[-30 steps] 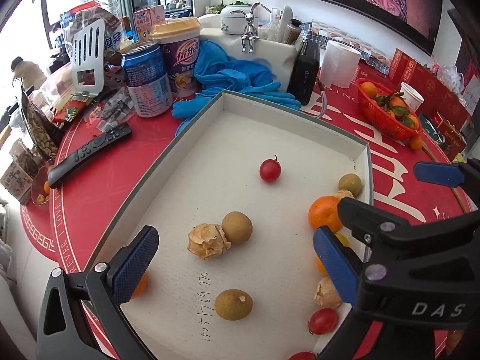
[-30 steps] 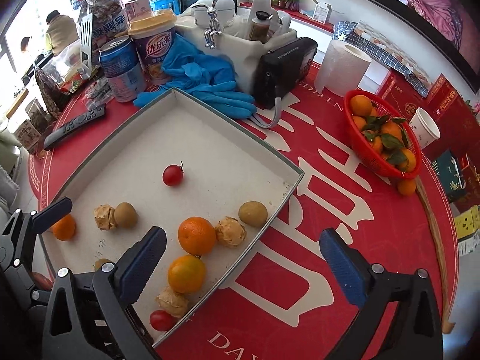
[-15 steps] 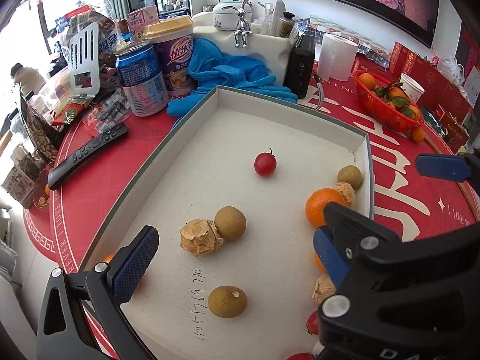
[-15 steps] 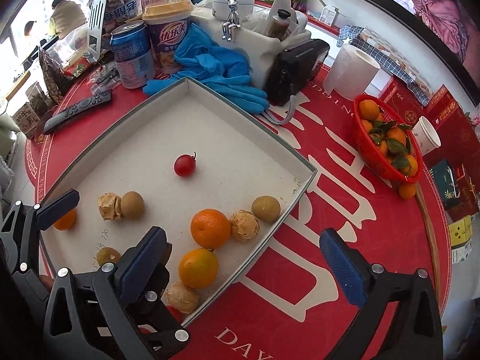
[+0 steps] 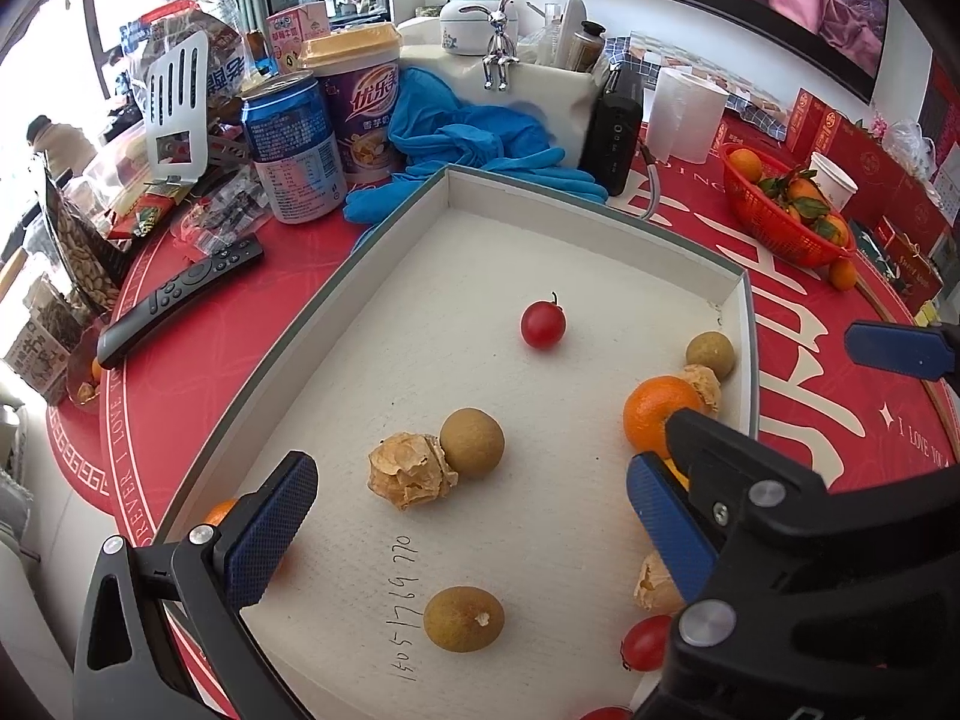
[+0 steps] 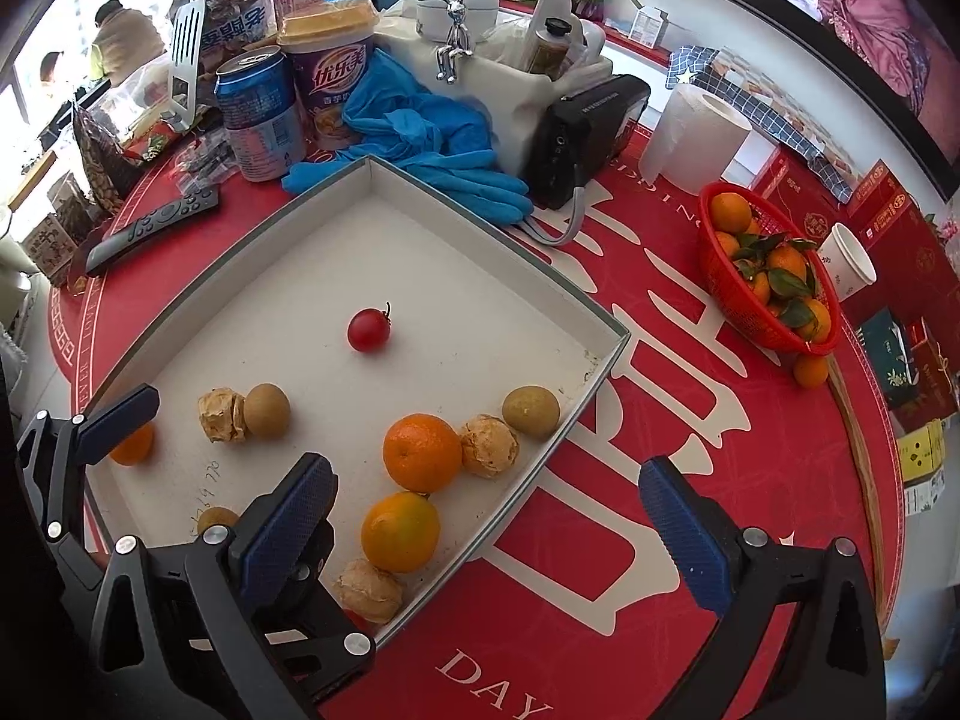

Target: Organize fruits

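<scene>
Both grippers hover spread and empty, left [image 5: 471, 537] over the tray [image 5: 591, 213], right [image 6: 486, 525] at its edge. Fruits lie scattered inside (tomato [image 5: 542, 326] alone mid-tray). Likely still choosing; next, close on one piece.

"优乐美" on purple cup [image 5: 366, 102], "I LOVE YOU" on red tablecloth [image 5: 918, 441]

tray [image 5: 600, 222] white – tomato [image 5: 542, 325] red | oranges [image 6: 422, 452] orange | gloves [image 6: 420, 138] blue
</scene>
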### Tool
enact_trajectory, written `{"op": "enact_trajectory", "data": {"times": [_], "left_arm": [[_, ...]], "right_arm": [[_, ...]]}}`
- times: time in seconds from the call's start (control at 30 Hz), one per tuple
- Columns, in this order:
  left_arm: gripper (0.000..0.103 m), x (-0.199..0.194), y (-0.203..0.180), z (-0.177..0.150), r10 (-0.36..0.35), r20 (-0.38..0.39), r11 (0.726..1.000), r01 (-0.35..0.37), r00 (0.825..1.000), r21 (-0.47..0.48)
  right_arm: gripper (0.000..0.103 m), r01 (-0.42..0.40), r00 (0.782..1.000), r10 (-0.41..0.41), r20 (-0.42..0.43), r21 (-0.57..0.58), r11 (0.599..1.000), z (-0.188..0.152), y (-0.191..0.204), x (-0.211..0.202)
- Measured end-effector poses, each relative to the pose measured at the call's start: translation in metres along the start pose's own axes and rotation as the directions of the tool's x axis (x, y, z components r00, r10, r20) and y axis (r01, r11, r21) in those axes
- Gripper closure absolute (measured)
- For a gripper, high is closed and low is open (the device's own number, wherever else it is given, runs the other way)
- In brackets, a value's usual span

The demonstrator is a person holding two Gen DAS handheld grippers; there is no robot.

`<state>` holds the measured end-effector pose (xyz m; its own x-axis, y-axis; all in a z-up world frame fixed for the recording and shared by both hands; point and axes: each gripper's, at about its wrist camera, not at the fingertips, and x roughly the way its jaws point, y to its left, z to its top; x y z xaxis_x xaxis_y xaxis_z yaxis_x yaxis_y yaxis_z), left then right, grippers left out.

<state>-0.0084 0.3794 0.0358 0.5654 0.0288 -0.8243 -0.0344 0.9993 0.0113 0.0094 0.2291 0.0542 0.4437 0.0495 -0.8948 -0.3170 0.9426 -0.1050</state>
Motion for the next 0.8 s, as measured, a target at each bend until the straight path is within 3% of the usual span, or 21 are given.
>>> {"op": "enact_trajectory", "data": {"times": [0.8], "left_arm": [[0.000,0.0029,-0.0053,-0.0020,-0.005,-0.010,1.000,0.005,1.000,0.022]], "right_arm": [[0.000,0.018,1.000,-0.018,-0.018,-0.005,1.000,-0.0026,-0.0027,0.0051]]}}
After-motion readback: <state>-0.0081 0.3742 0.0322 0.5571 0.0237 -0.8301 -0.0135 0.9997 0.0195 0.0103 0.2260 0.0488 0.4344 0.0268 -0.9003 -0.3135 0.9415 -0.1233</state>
